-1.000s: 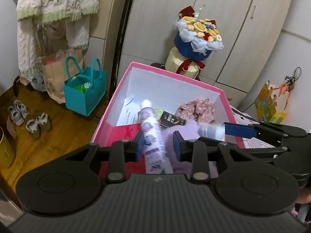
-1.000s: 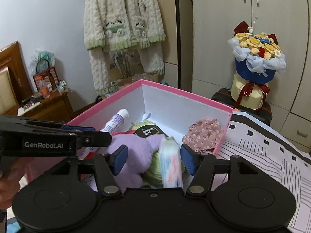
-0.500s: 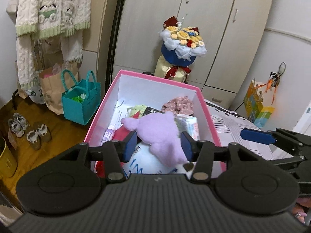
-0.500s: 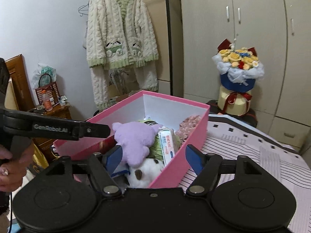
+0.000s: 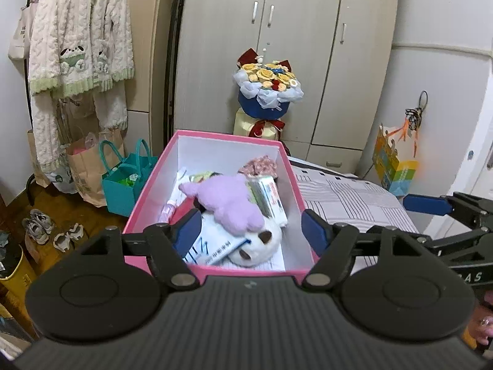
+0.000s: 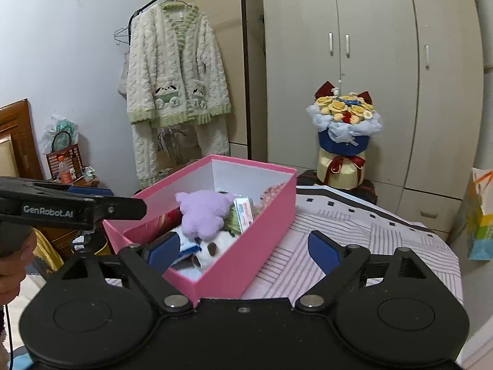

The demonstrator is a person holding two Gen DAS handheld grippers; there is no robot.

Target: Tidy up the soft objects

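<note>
A pink box (image 5: pixel 295 182) (image 6: pixel 258 234) with white inner walls stands on a striped bedspread (image 5: pixel 345 191) (image 6: pixel 363 231). Inside lie a purple plush toy (image 5: pixel 229 202) (image 6: pixel 201 212), a white plush with brown patches (image 5: pixel 255 243) (image 6: pixel 215 243), a tissue pack (image 5: pixel 269 195) (image 6: pixel 243 215), a floral fabric piece (image 5: pixel 257 163), a small tube (image 5: pixel 169 208) and papers. My left gripper (image 5: pixel 251 232) is open and empty, held back from the box's near end. My right gripper (image 6: pixel 243 249) is open and empty at the box's near corner. Each gripper shows at the edge of the other's view.
A flower bouquet (image 5: pixel 268 92) (image 6: pixel 343 129) stands before the wardrobe behind the box. A knitted cardigan (image 6: pixel 175 71) hangs on a rack at the left. A teal bag (image 5: pixel 123 178), a paper bag and shoes (image 5: pixel 40 225) are on the wooden floor left of the bed.
Both grippers have let go of what they held over the box, opened wide and pulled back from it. The purple plush and tissue pack now lie inside.
</note>
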